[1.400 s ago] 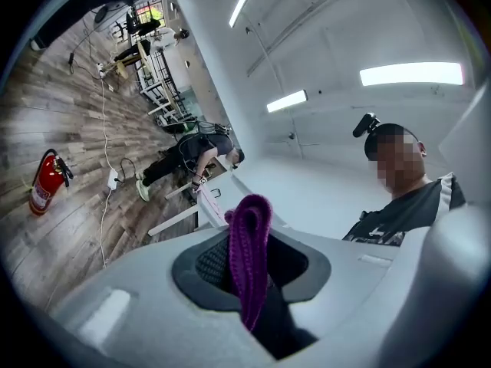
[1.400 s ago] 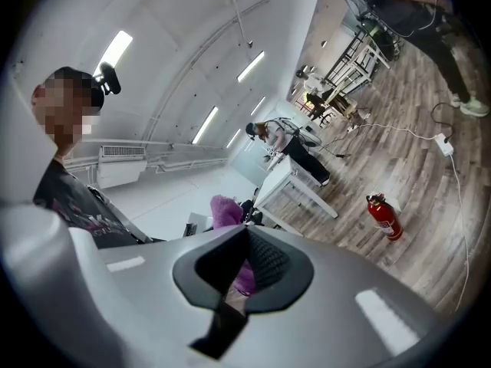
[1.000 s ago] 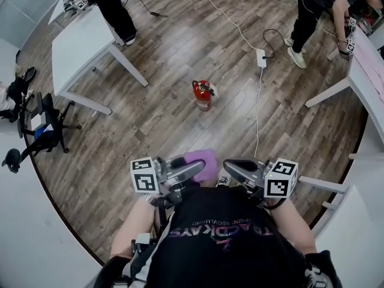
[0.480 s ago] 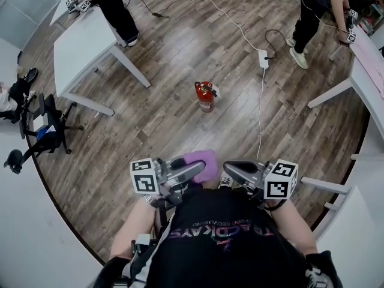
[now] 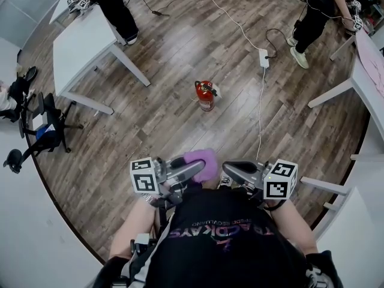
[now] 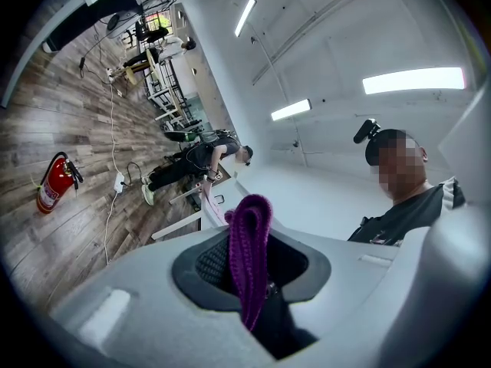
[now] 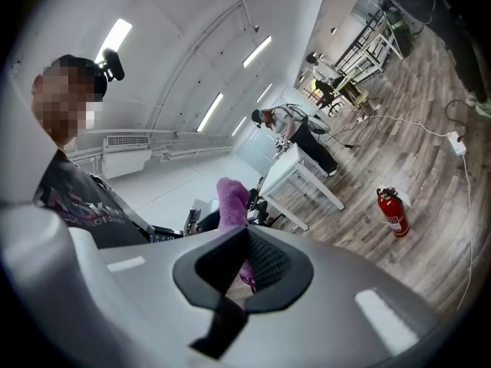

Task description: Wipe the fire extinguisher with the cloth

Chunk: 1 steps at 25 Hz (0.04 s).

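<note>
Left claw (image 5: 198, 168), bottom centre, is clamped on the one purple cloth (image 5: 203, 159). Right claw (image 5: 230, 168) beside it is fully closed with nothing in it. One red fire extinguisher (image 5: 205, 95) stands upright on the floor at frame centre, well apart from both.

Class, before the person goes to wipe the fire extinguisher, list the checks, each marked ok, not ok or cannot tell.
1. The purple cloth pinched in the left gripper's jaws: ok.
2. The right gripper empty, jaws shut: ok.
3. The fire extinguisher upright on the floor: ok.
4. Cloth touching extinguisher: not ok, well apart.
5. The white cable off the direct path: ok.
</note>
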Tool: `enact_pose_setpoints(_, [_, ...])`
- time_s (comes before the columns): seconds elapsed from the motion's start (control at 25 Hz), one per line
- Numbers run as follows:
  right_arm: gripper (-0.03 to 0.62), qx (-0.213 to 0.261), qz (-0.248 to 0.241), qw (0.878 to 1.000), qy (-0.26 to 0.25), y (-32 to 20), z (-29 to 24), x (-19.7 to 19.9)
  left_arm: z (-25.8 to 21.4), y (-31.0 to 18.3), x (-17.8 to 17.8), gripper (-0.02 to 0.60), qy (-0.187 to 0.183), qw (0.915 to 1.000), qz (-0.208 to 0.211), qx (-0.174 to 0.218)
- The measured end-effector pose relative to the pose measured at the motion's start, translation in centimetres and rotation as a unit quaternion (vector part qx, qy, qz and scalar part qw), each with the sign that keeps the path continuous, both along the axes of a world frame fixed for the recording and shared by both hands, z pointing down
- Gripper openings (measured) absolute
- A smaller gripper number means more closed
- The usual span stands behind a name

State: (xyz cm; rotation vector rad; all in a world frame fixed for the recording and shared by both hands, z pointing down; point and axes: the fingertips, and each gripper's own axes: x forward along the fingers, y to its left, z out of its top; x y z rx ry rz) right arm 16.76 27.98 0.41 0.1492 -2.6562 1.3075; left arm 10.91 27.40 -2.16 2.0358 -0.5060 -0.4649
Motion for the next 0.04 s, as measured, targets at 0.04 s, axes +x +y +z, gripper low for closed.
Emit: enact_pose_setpoints(0.04, [0.003, -0.001, 0.000, 1.000, 0.000, -0.03, 0.03, -0.01, 0.08, -0.05, -0.01, 0.075, 0.001, 1.0000, -0.001, 0.000])
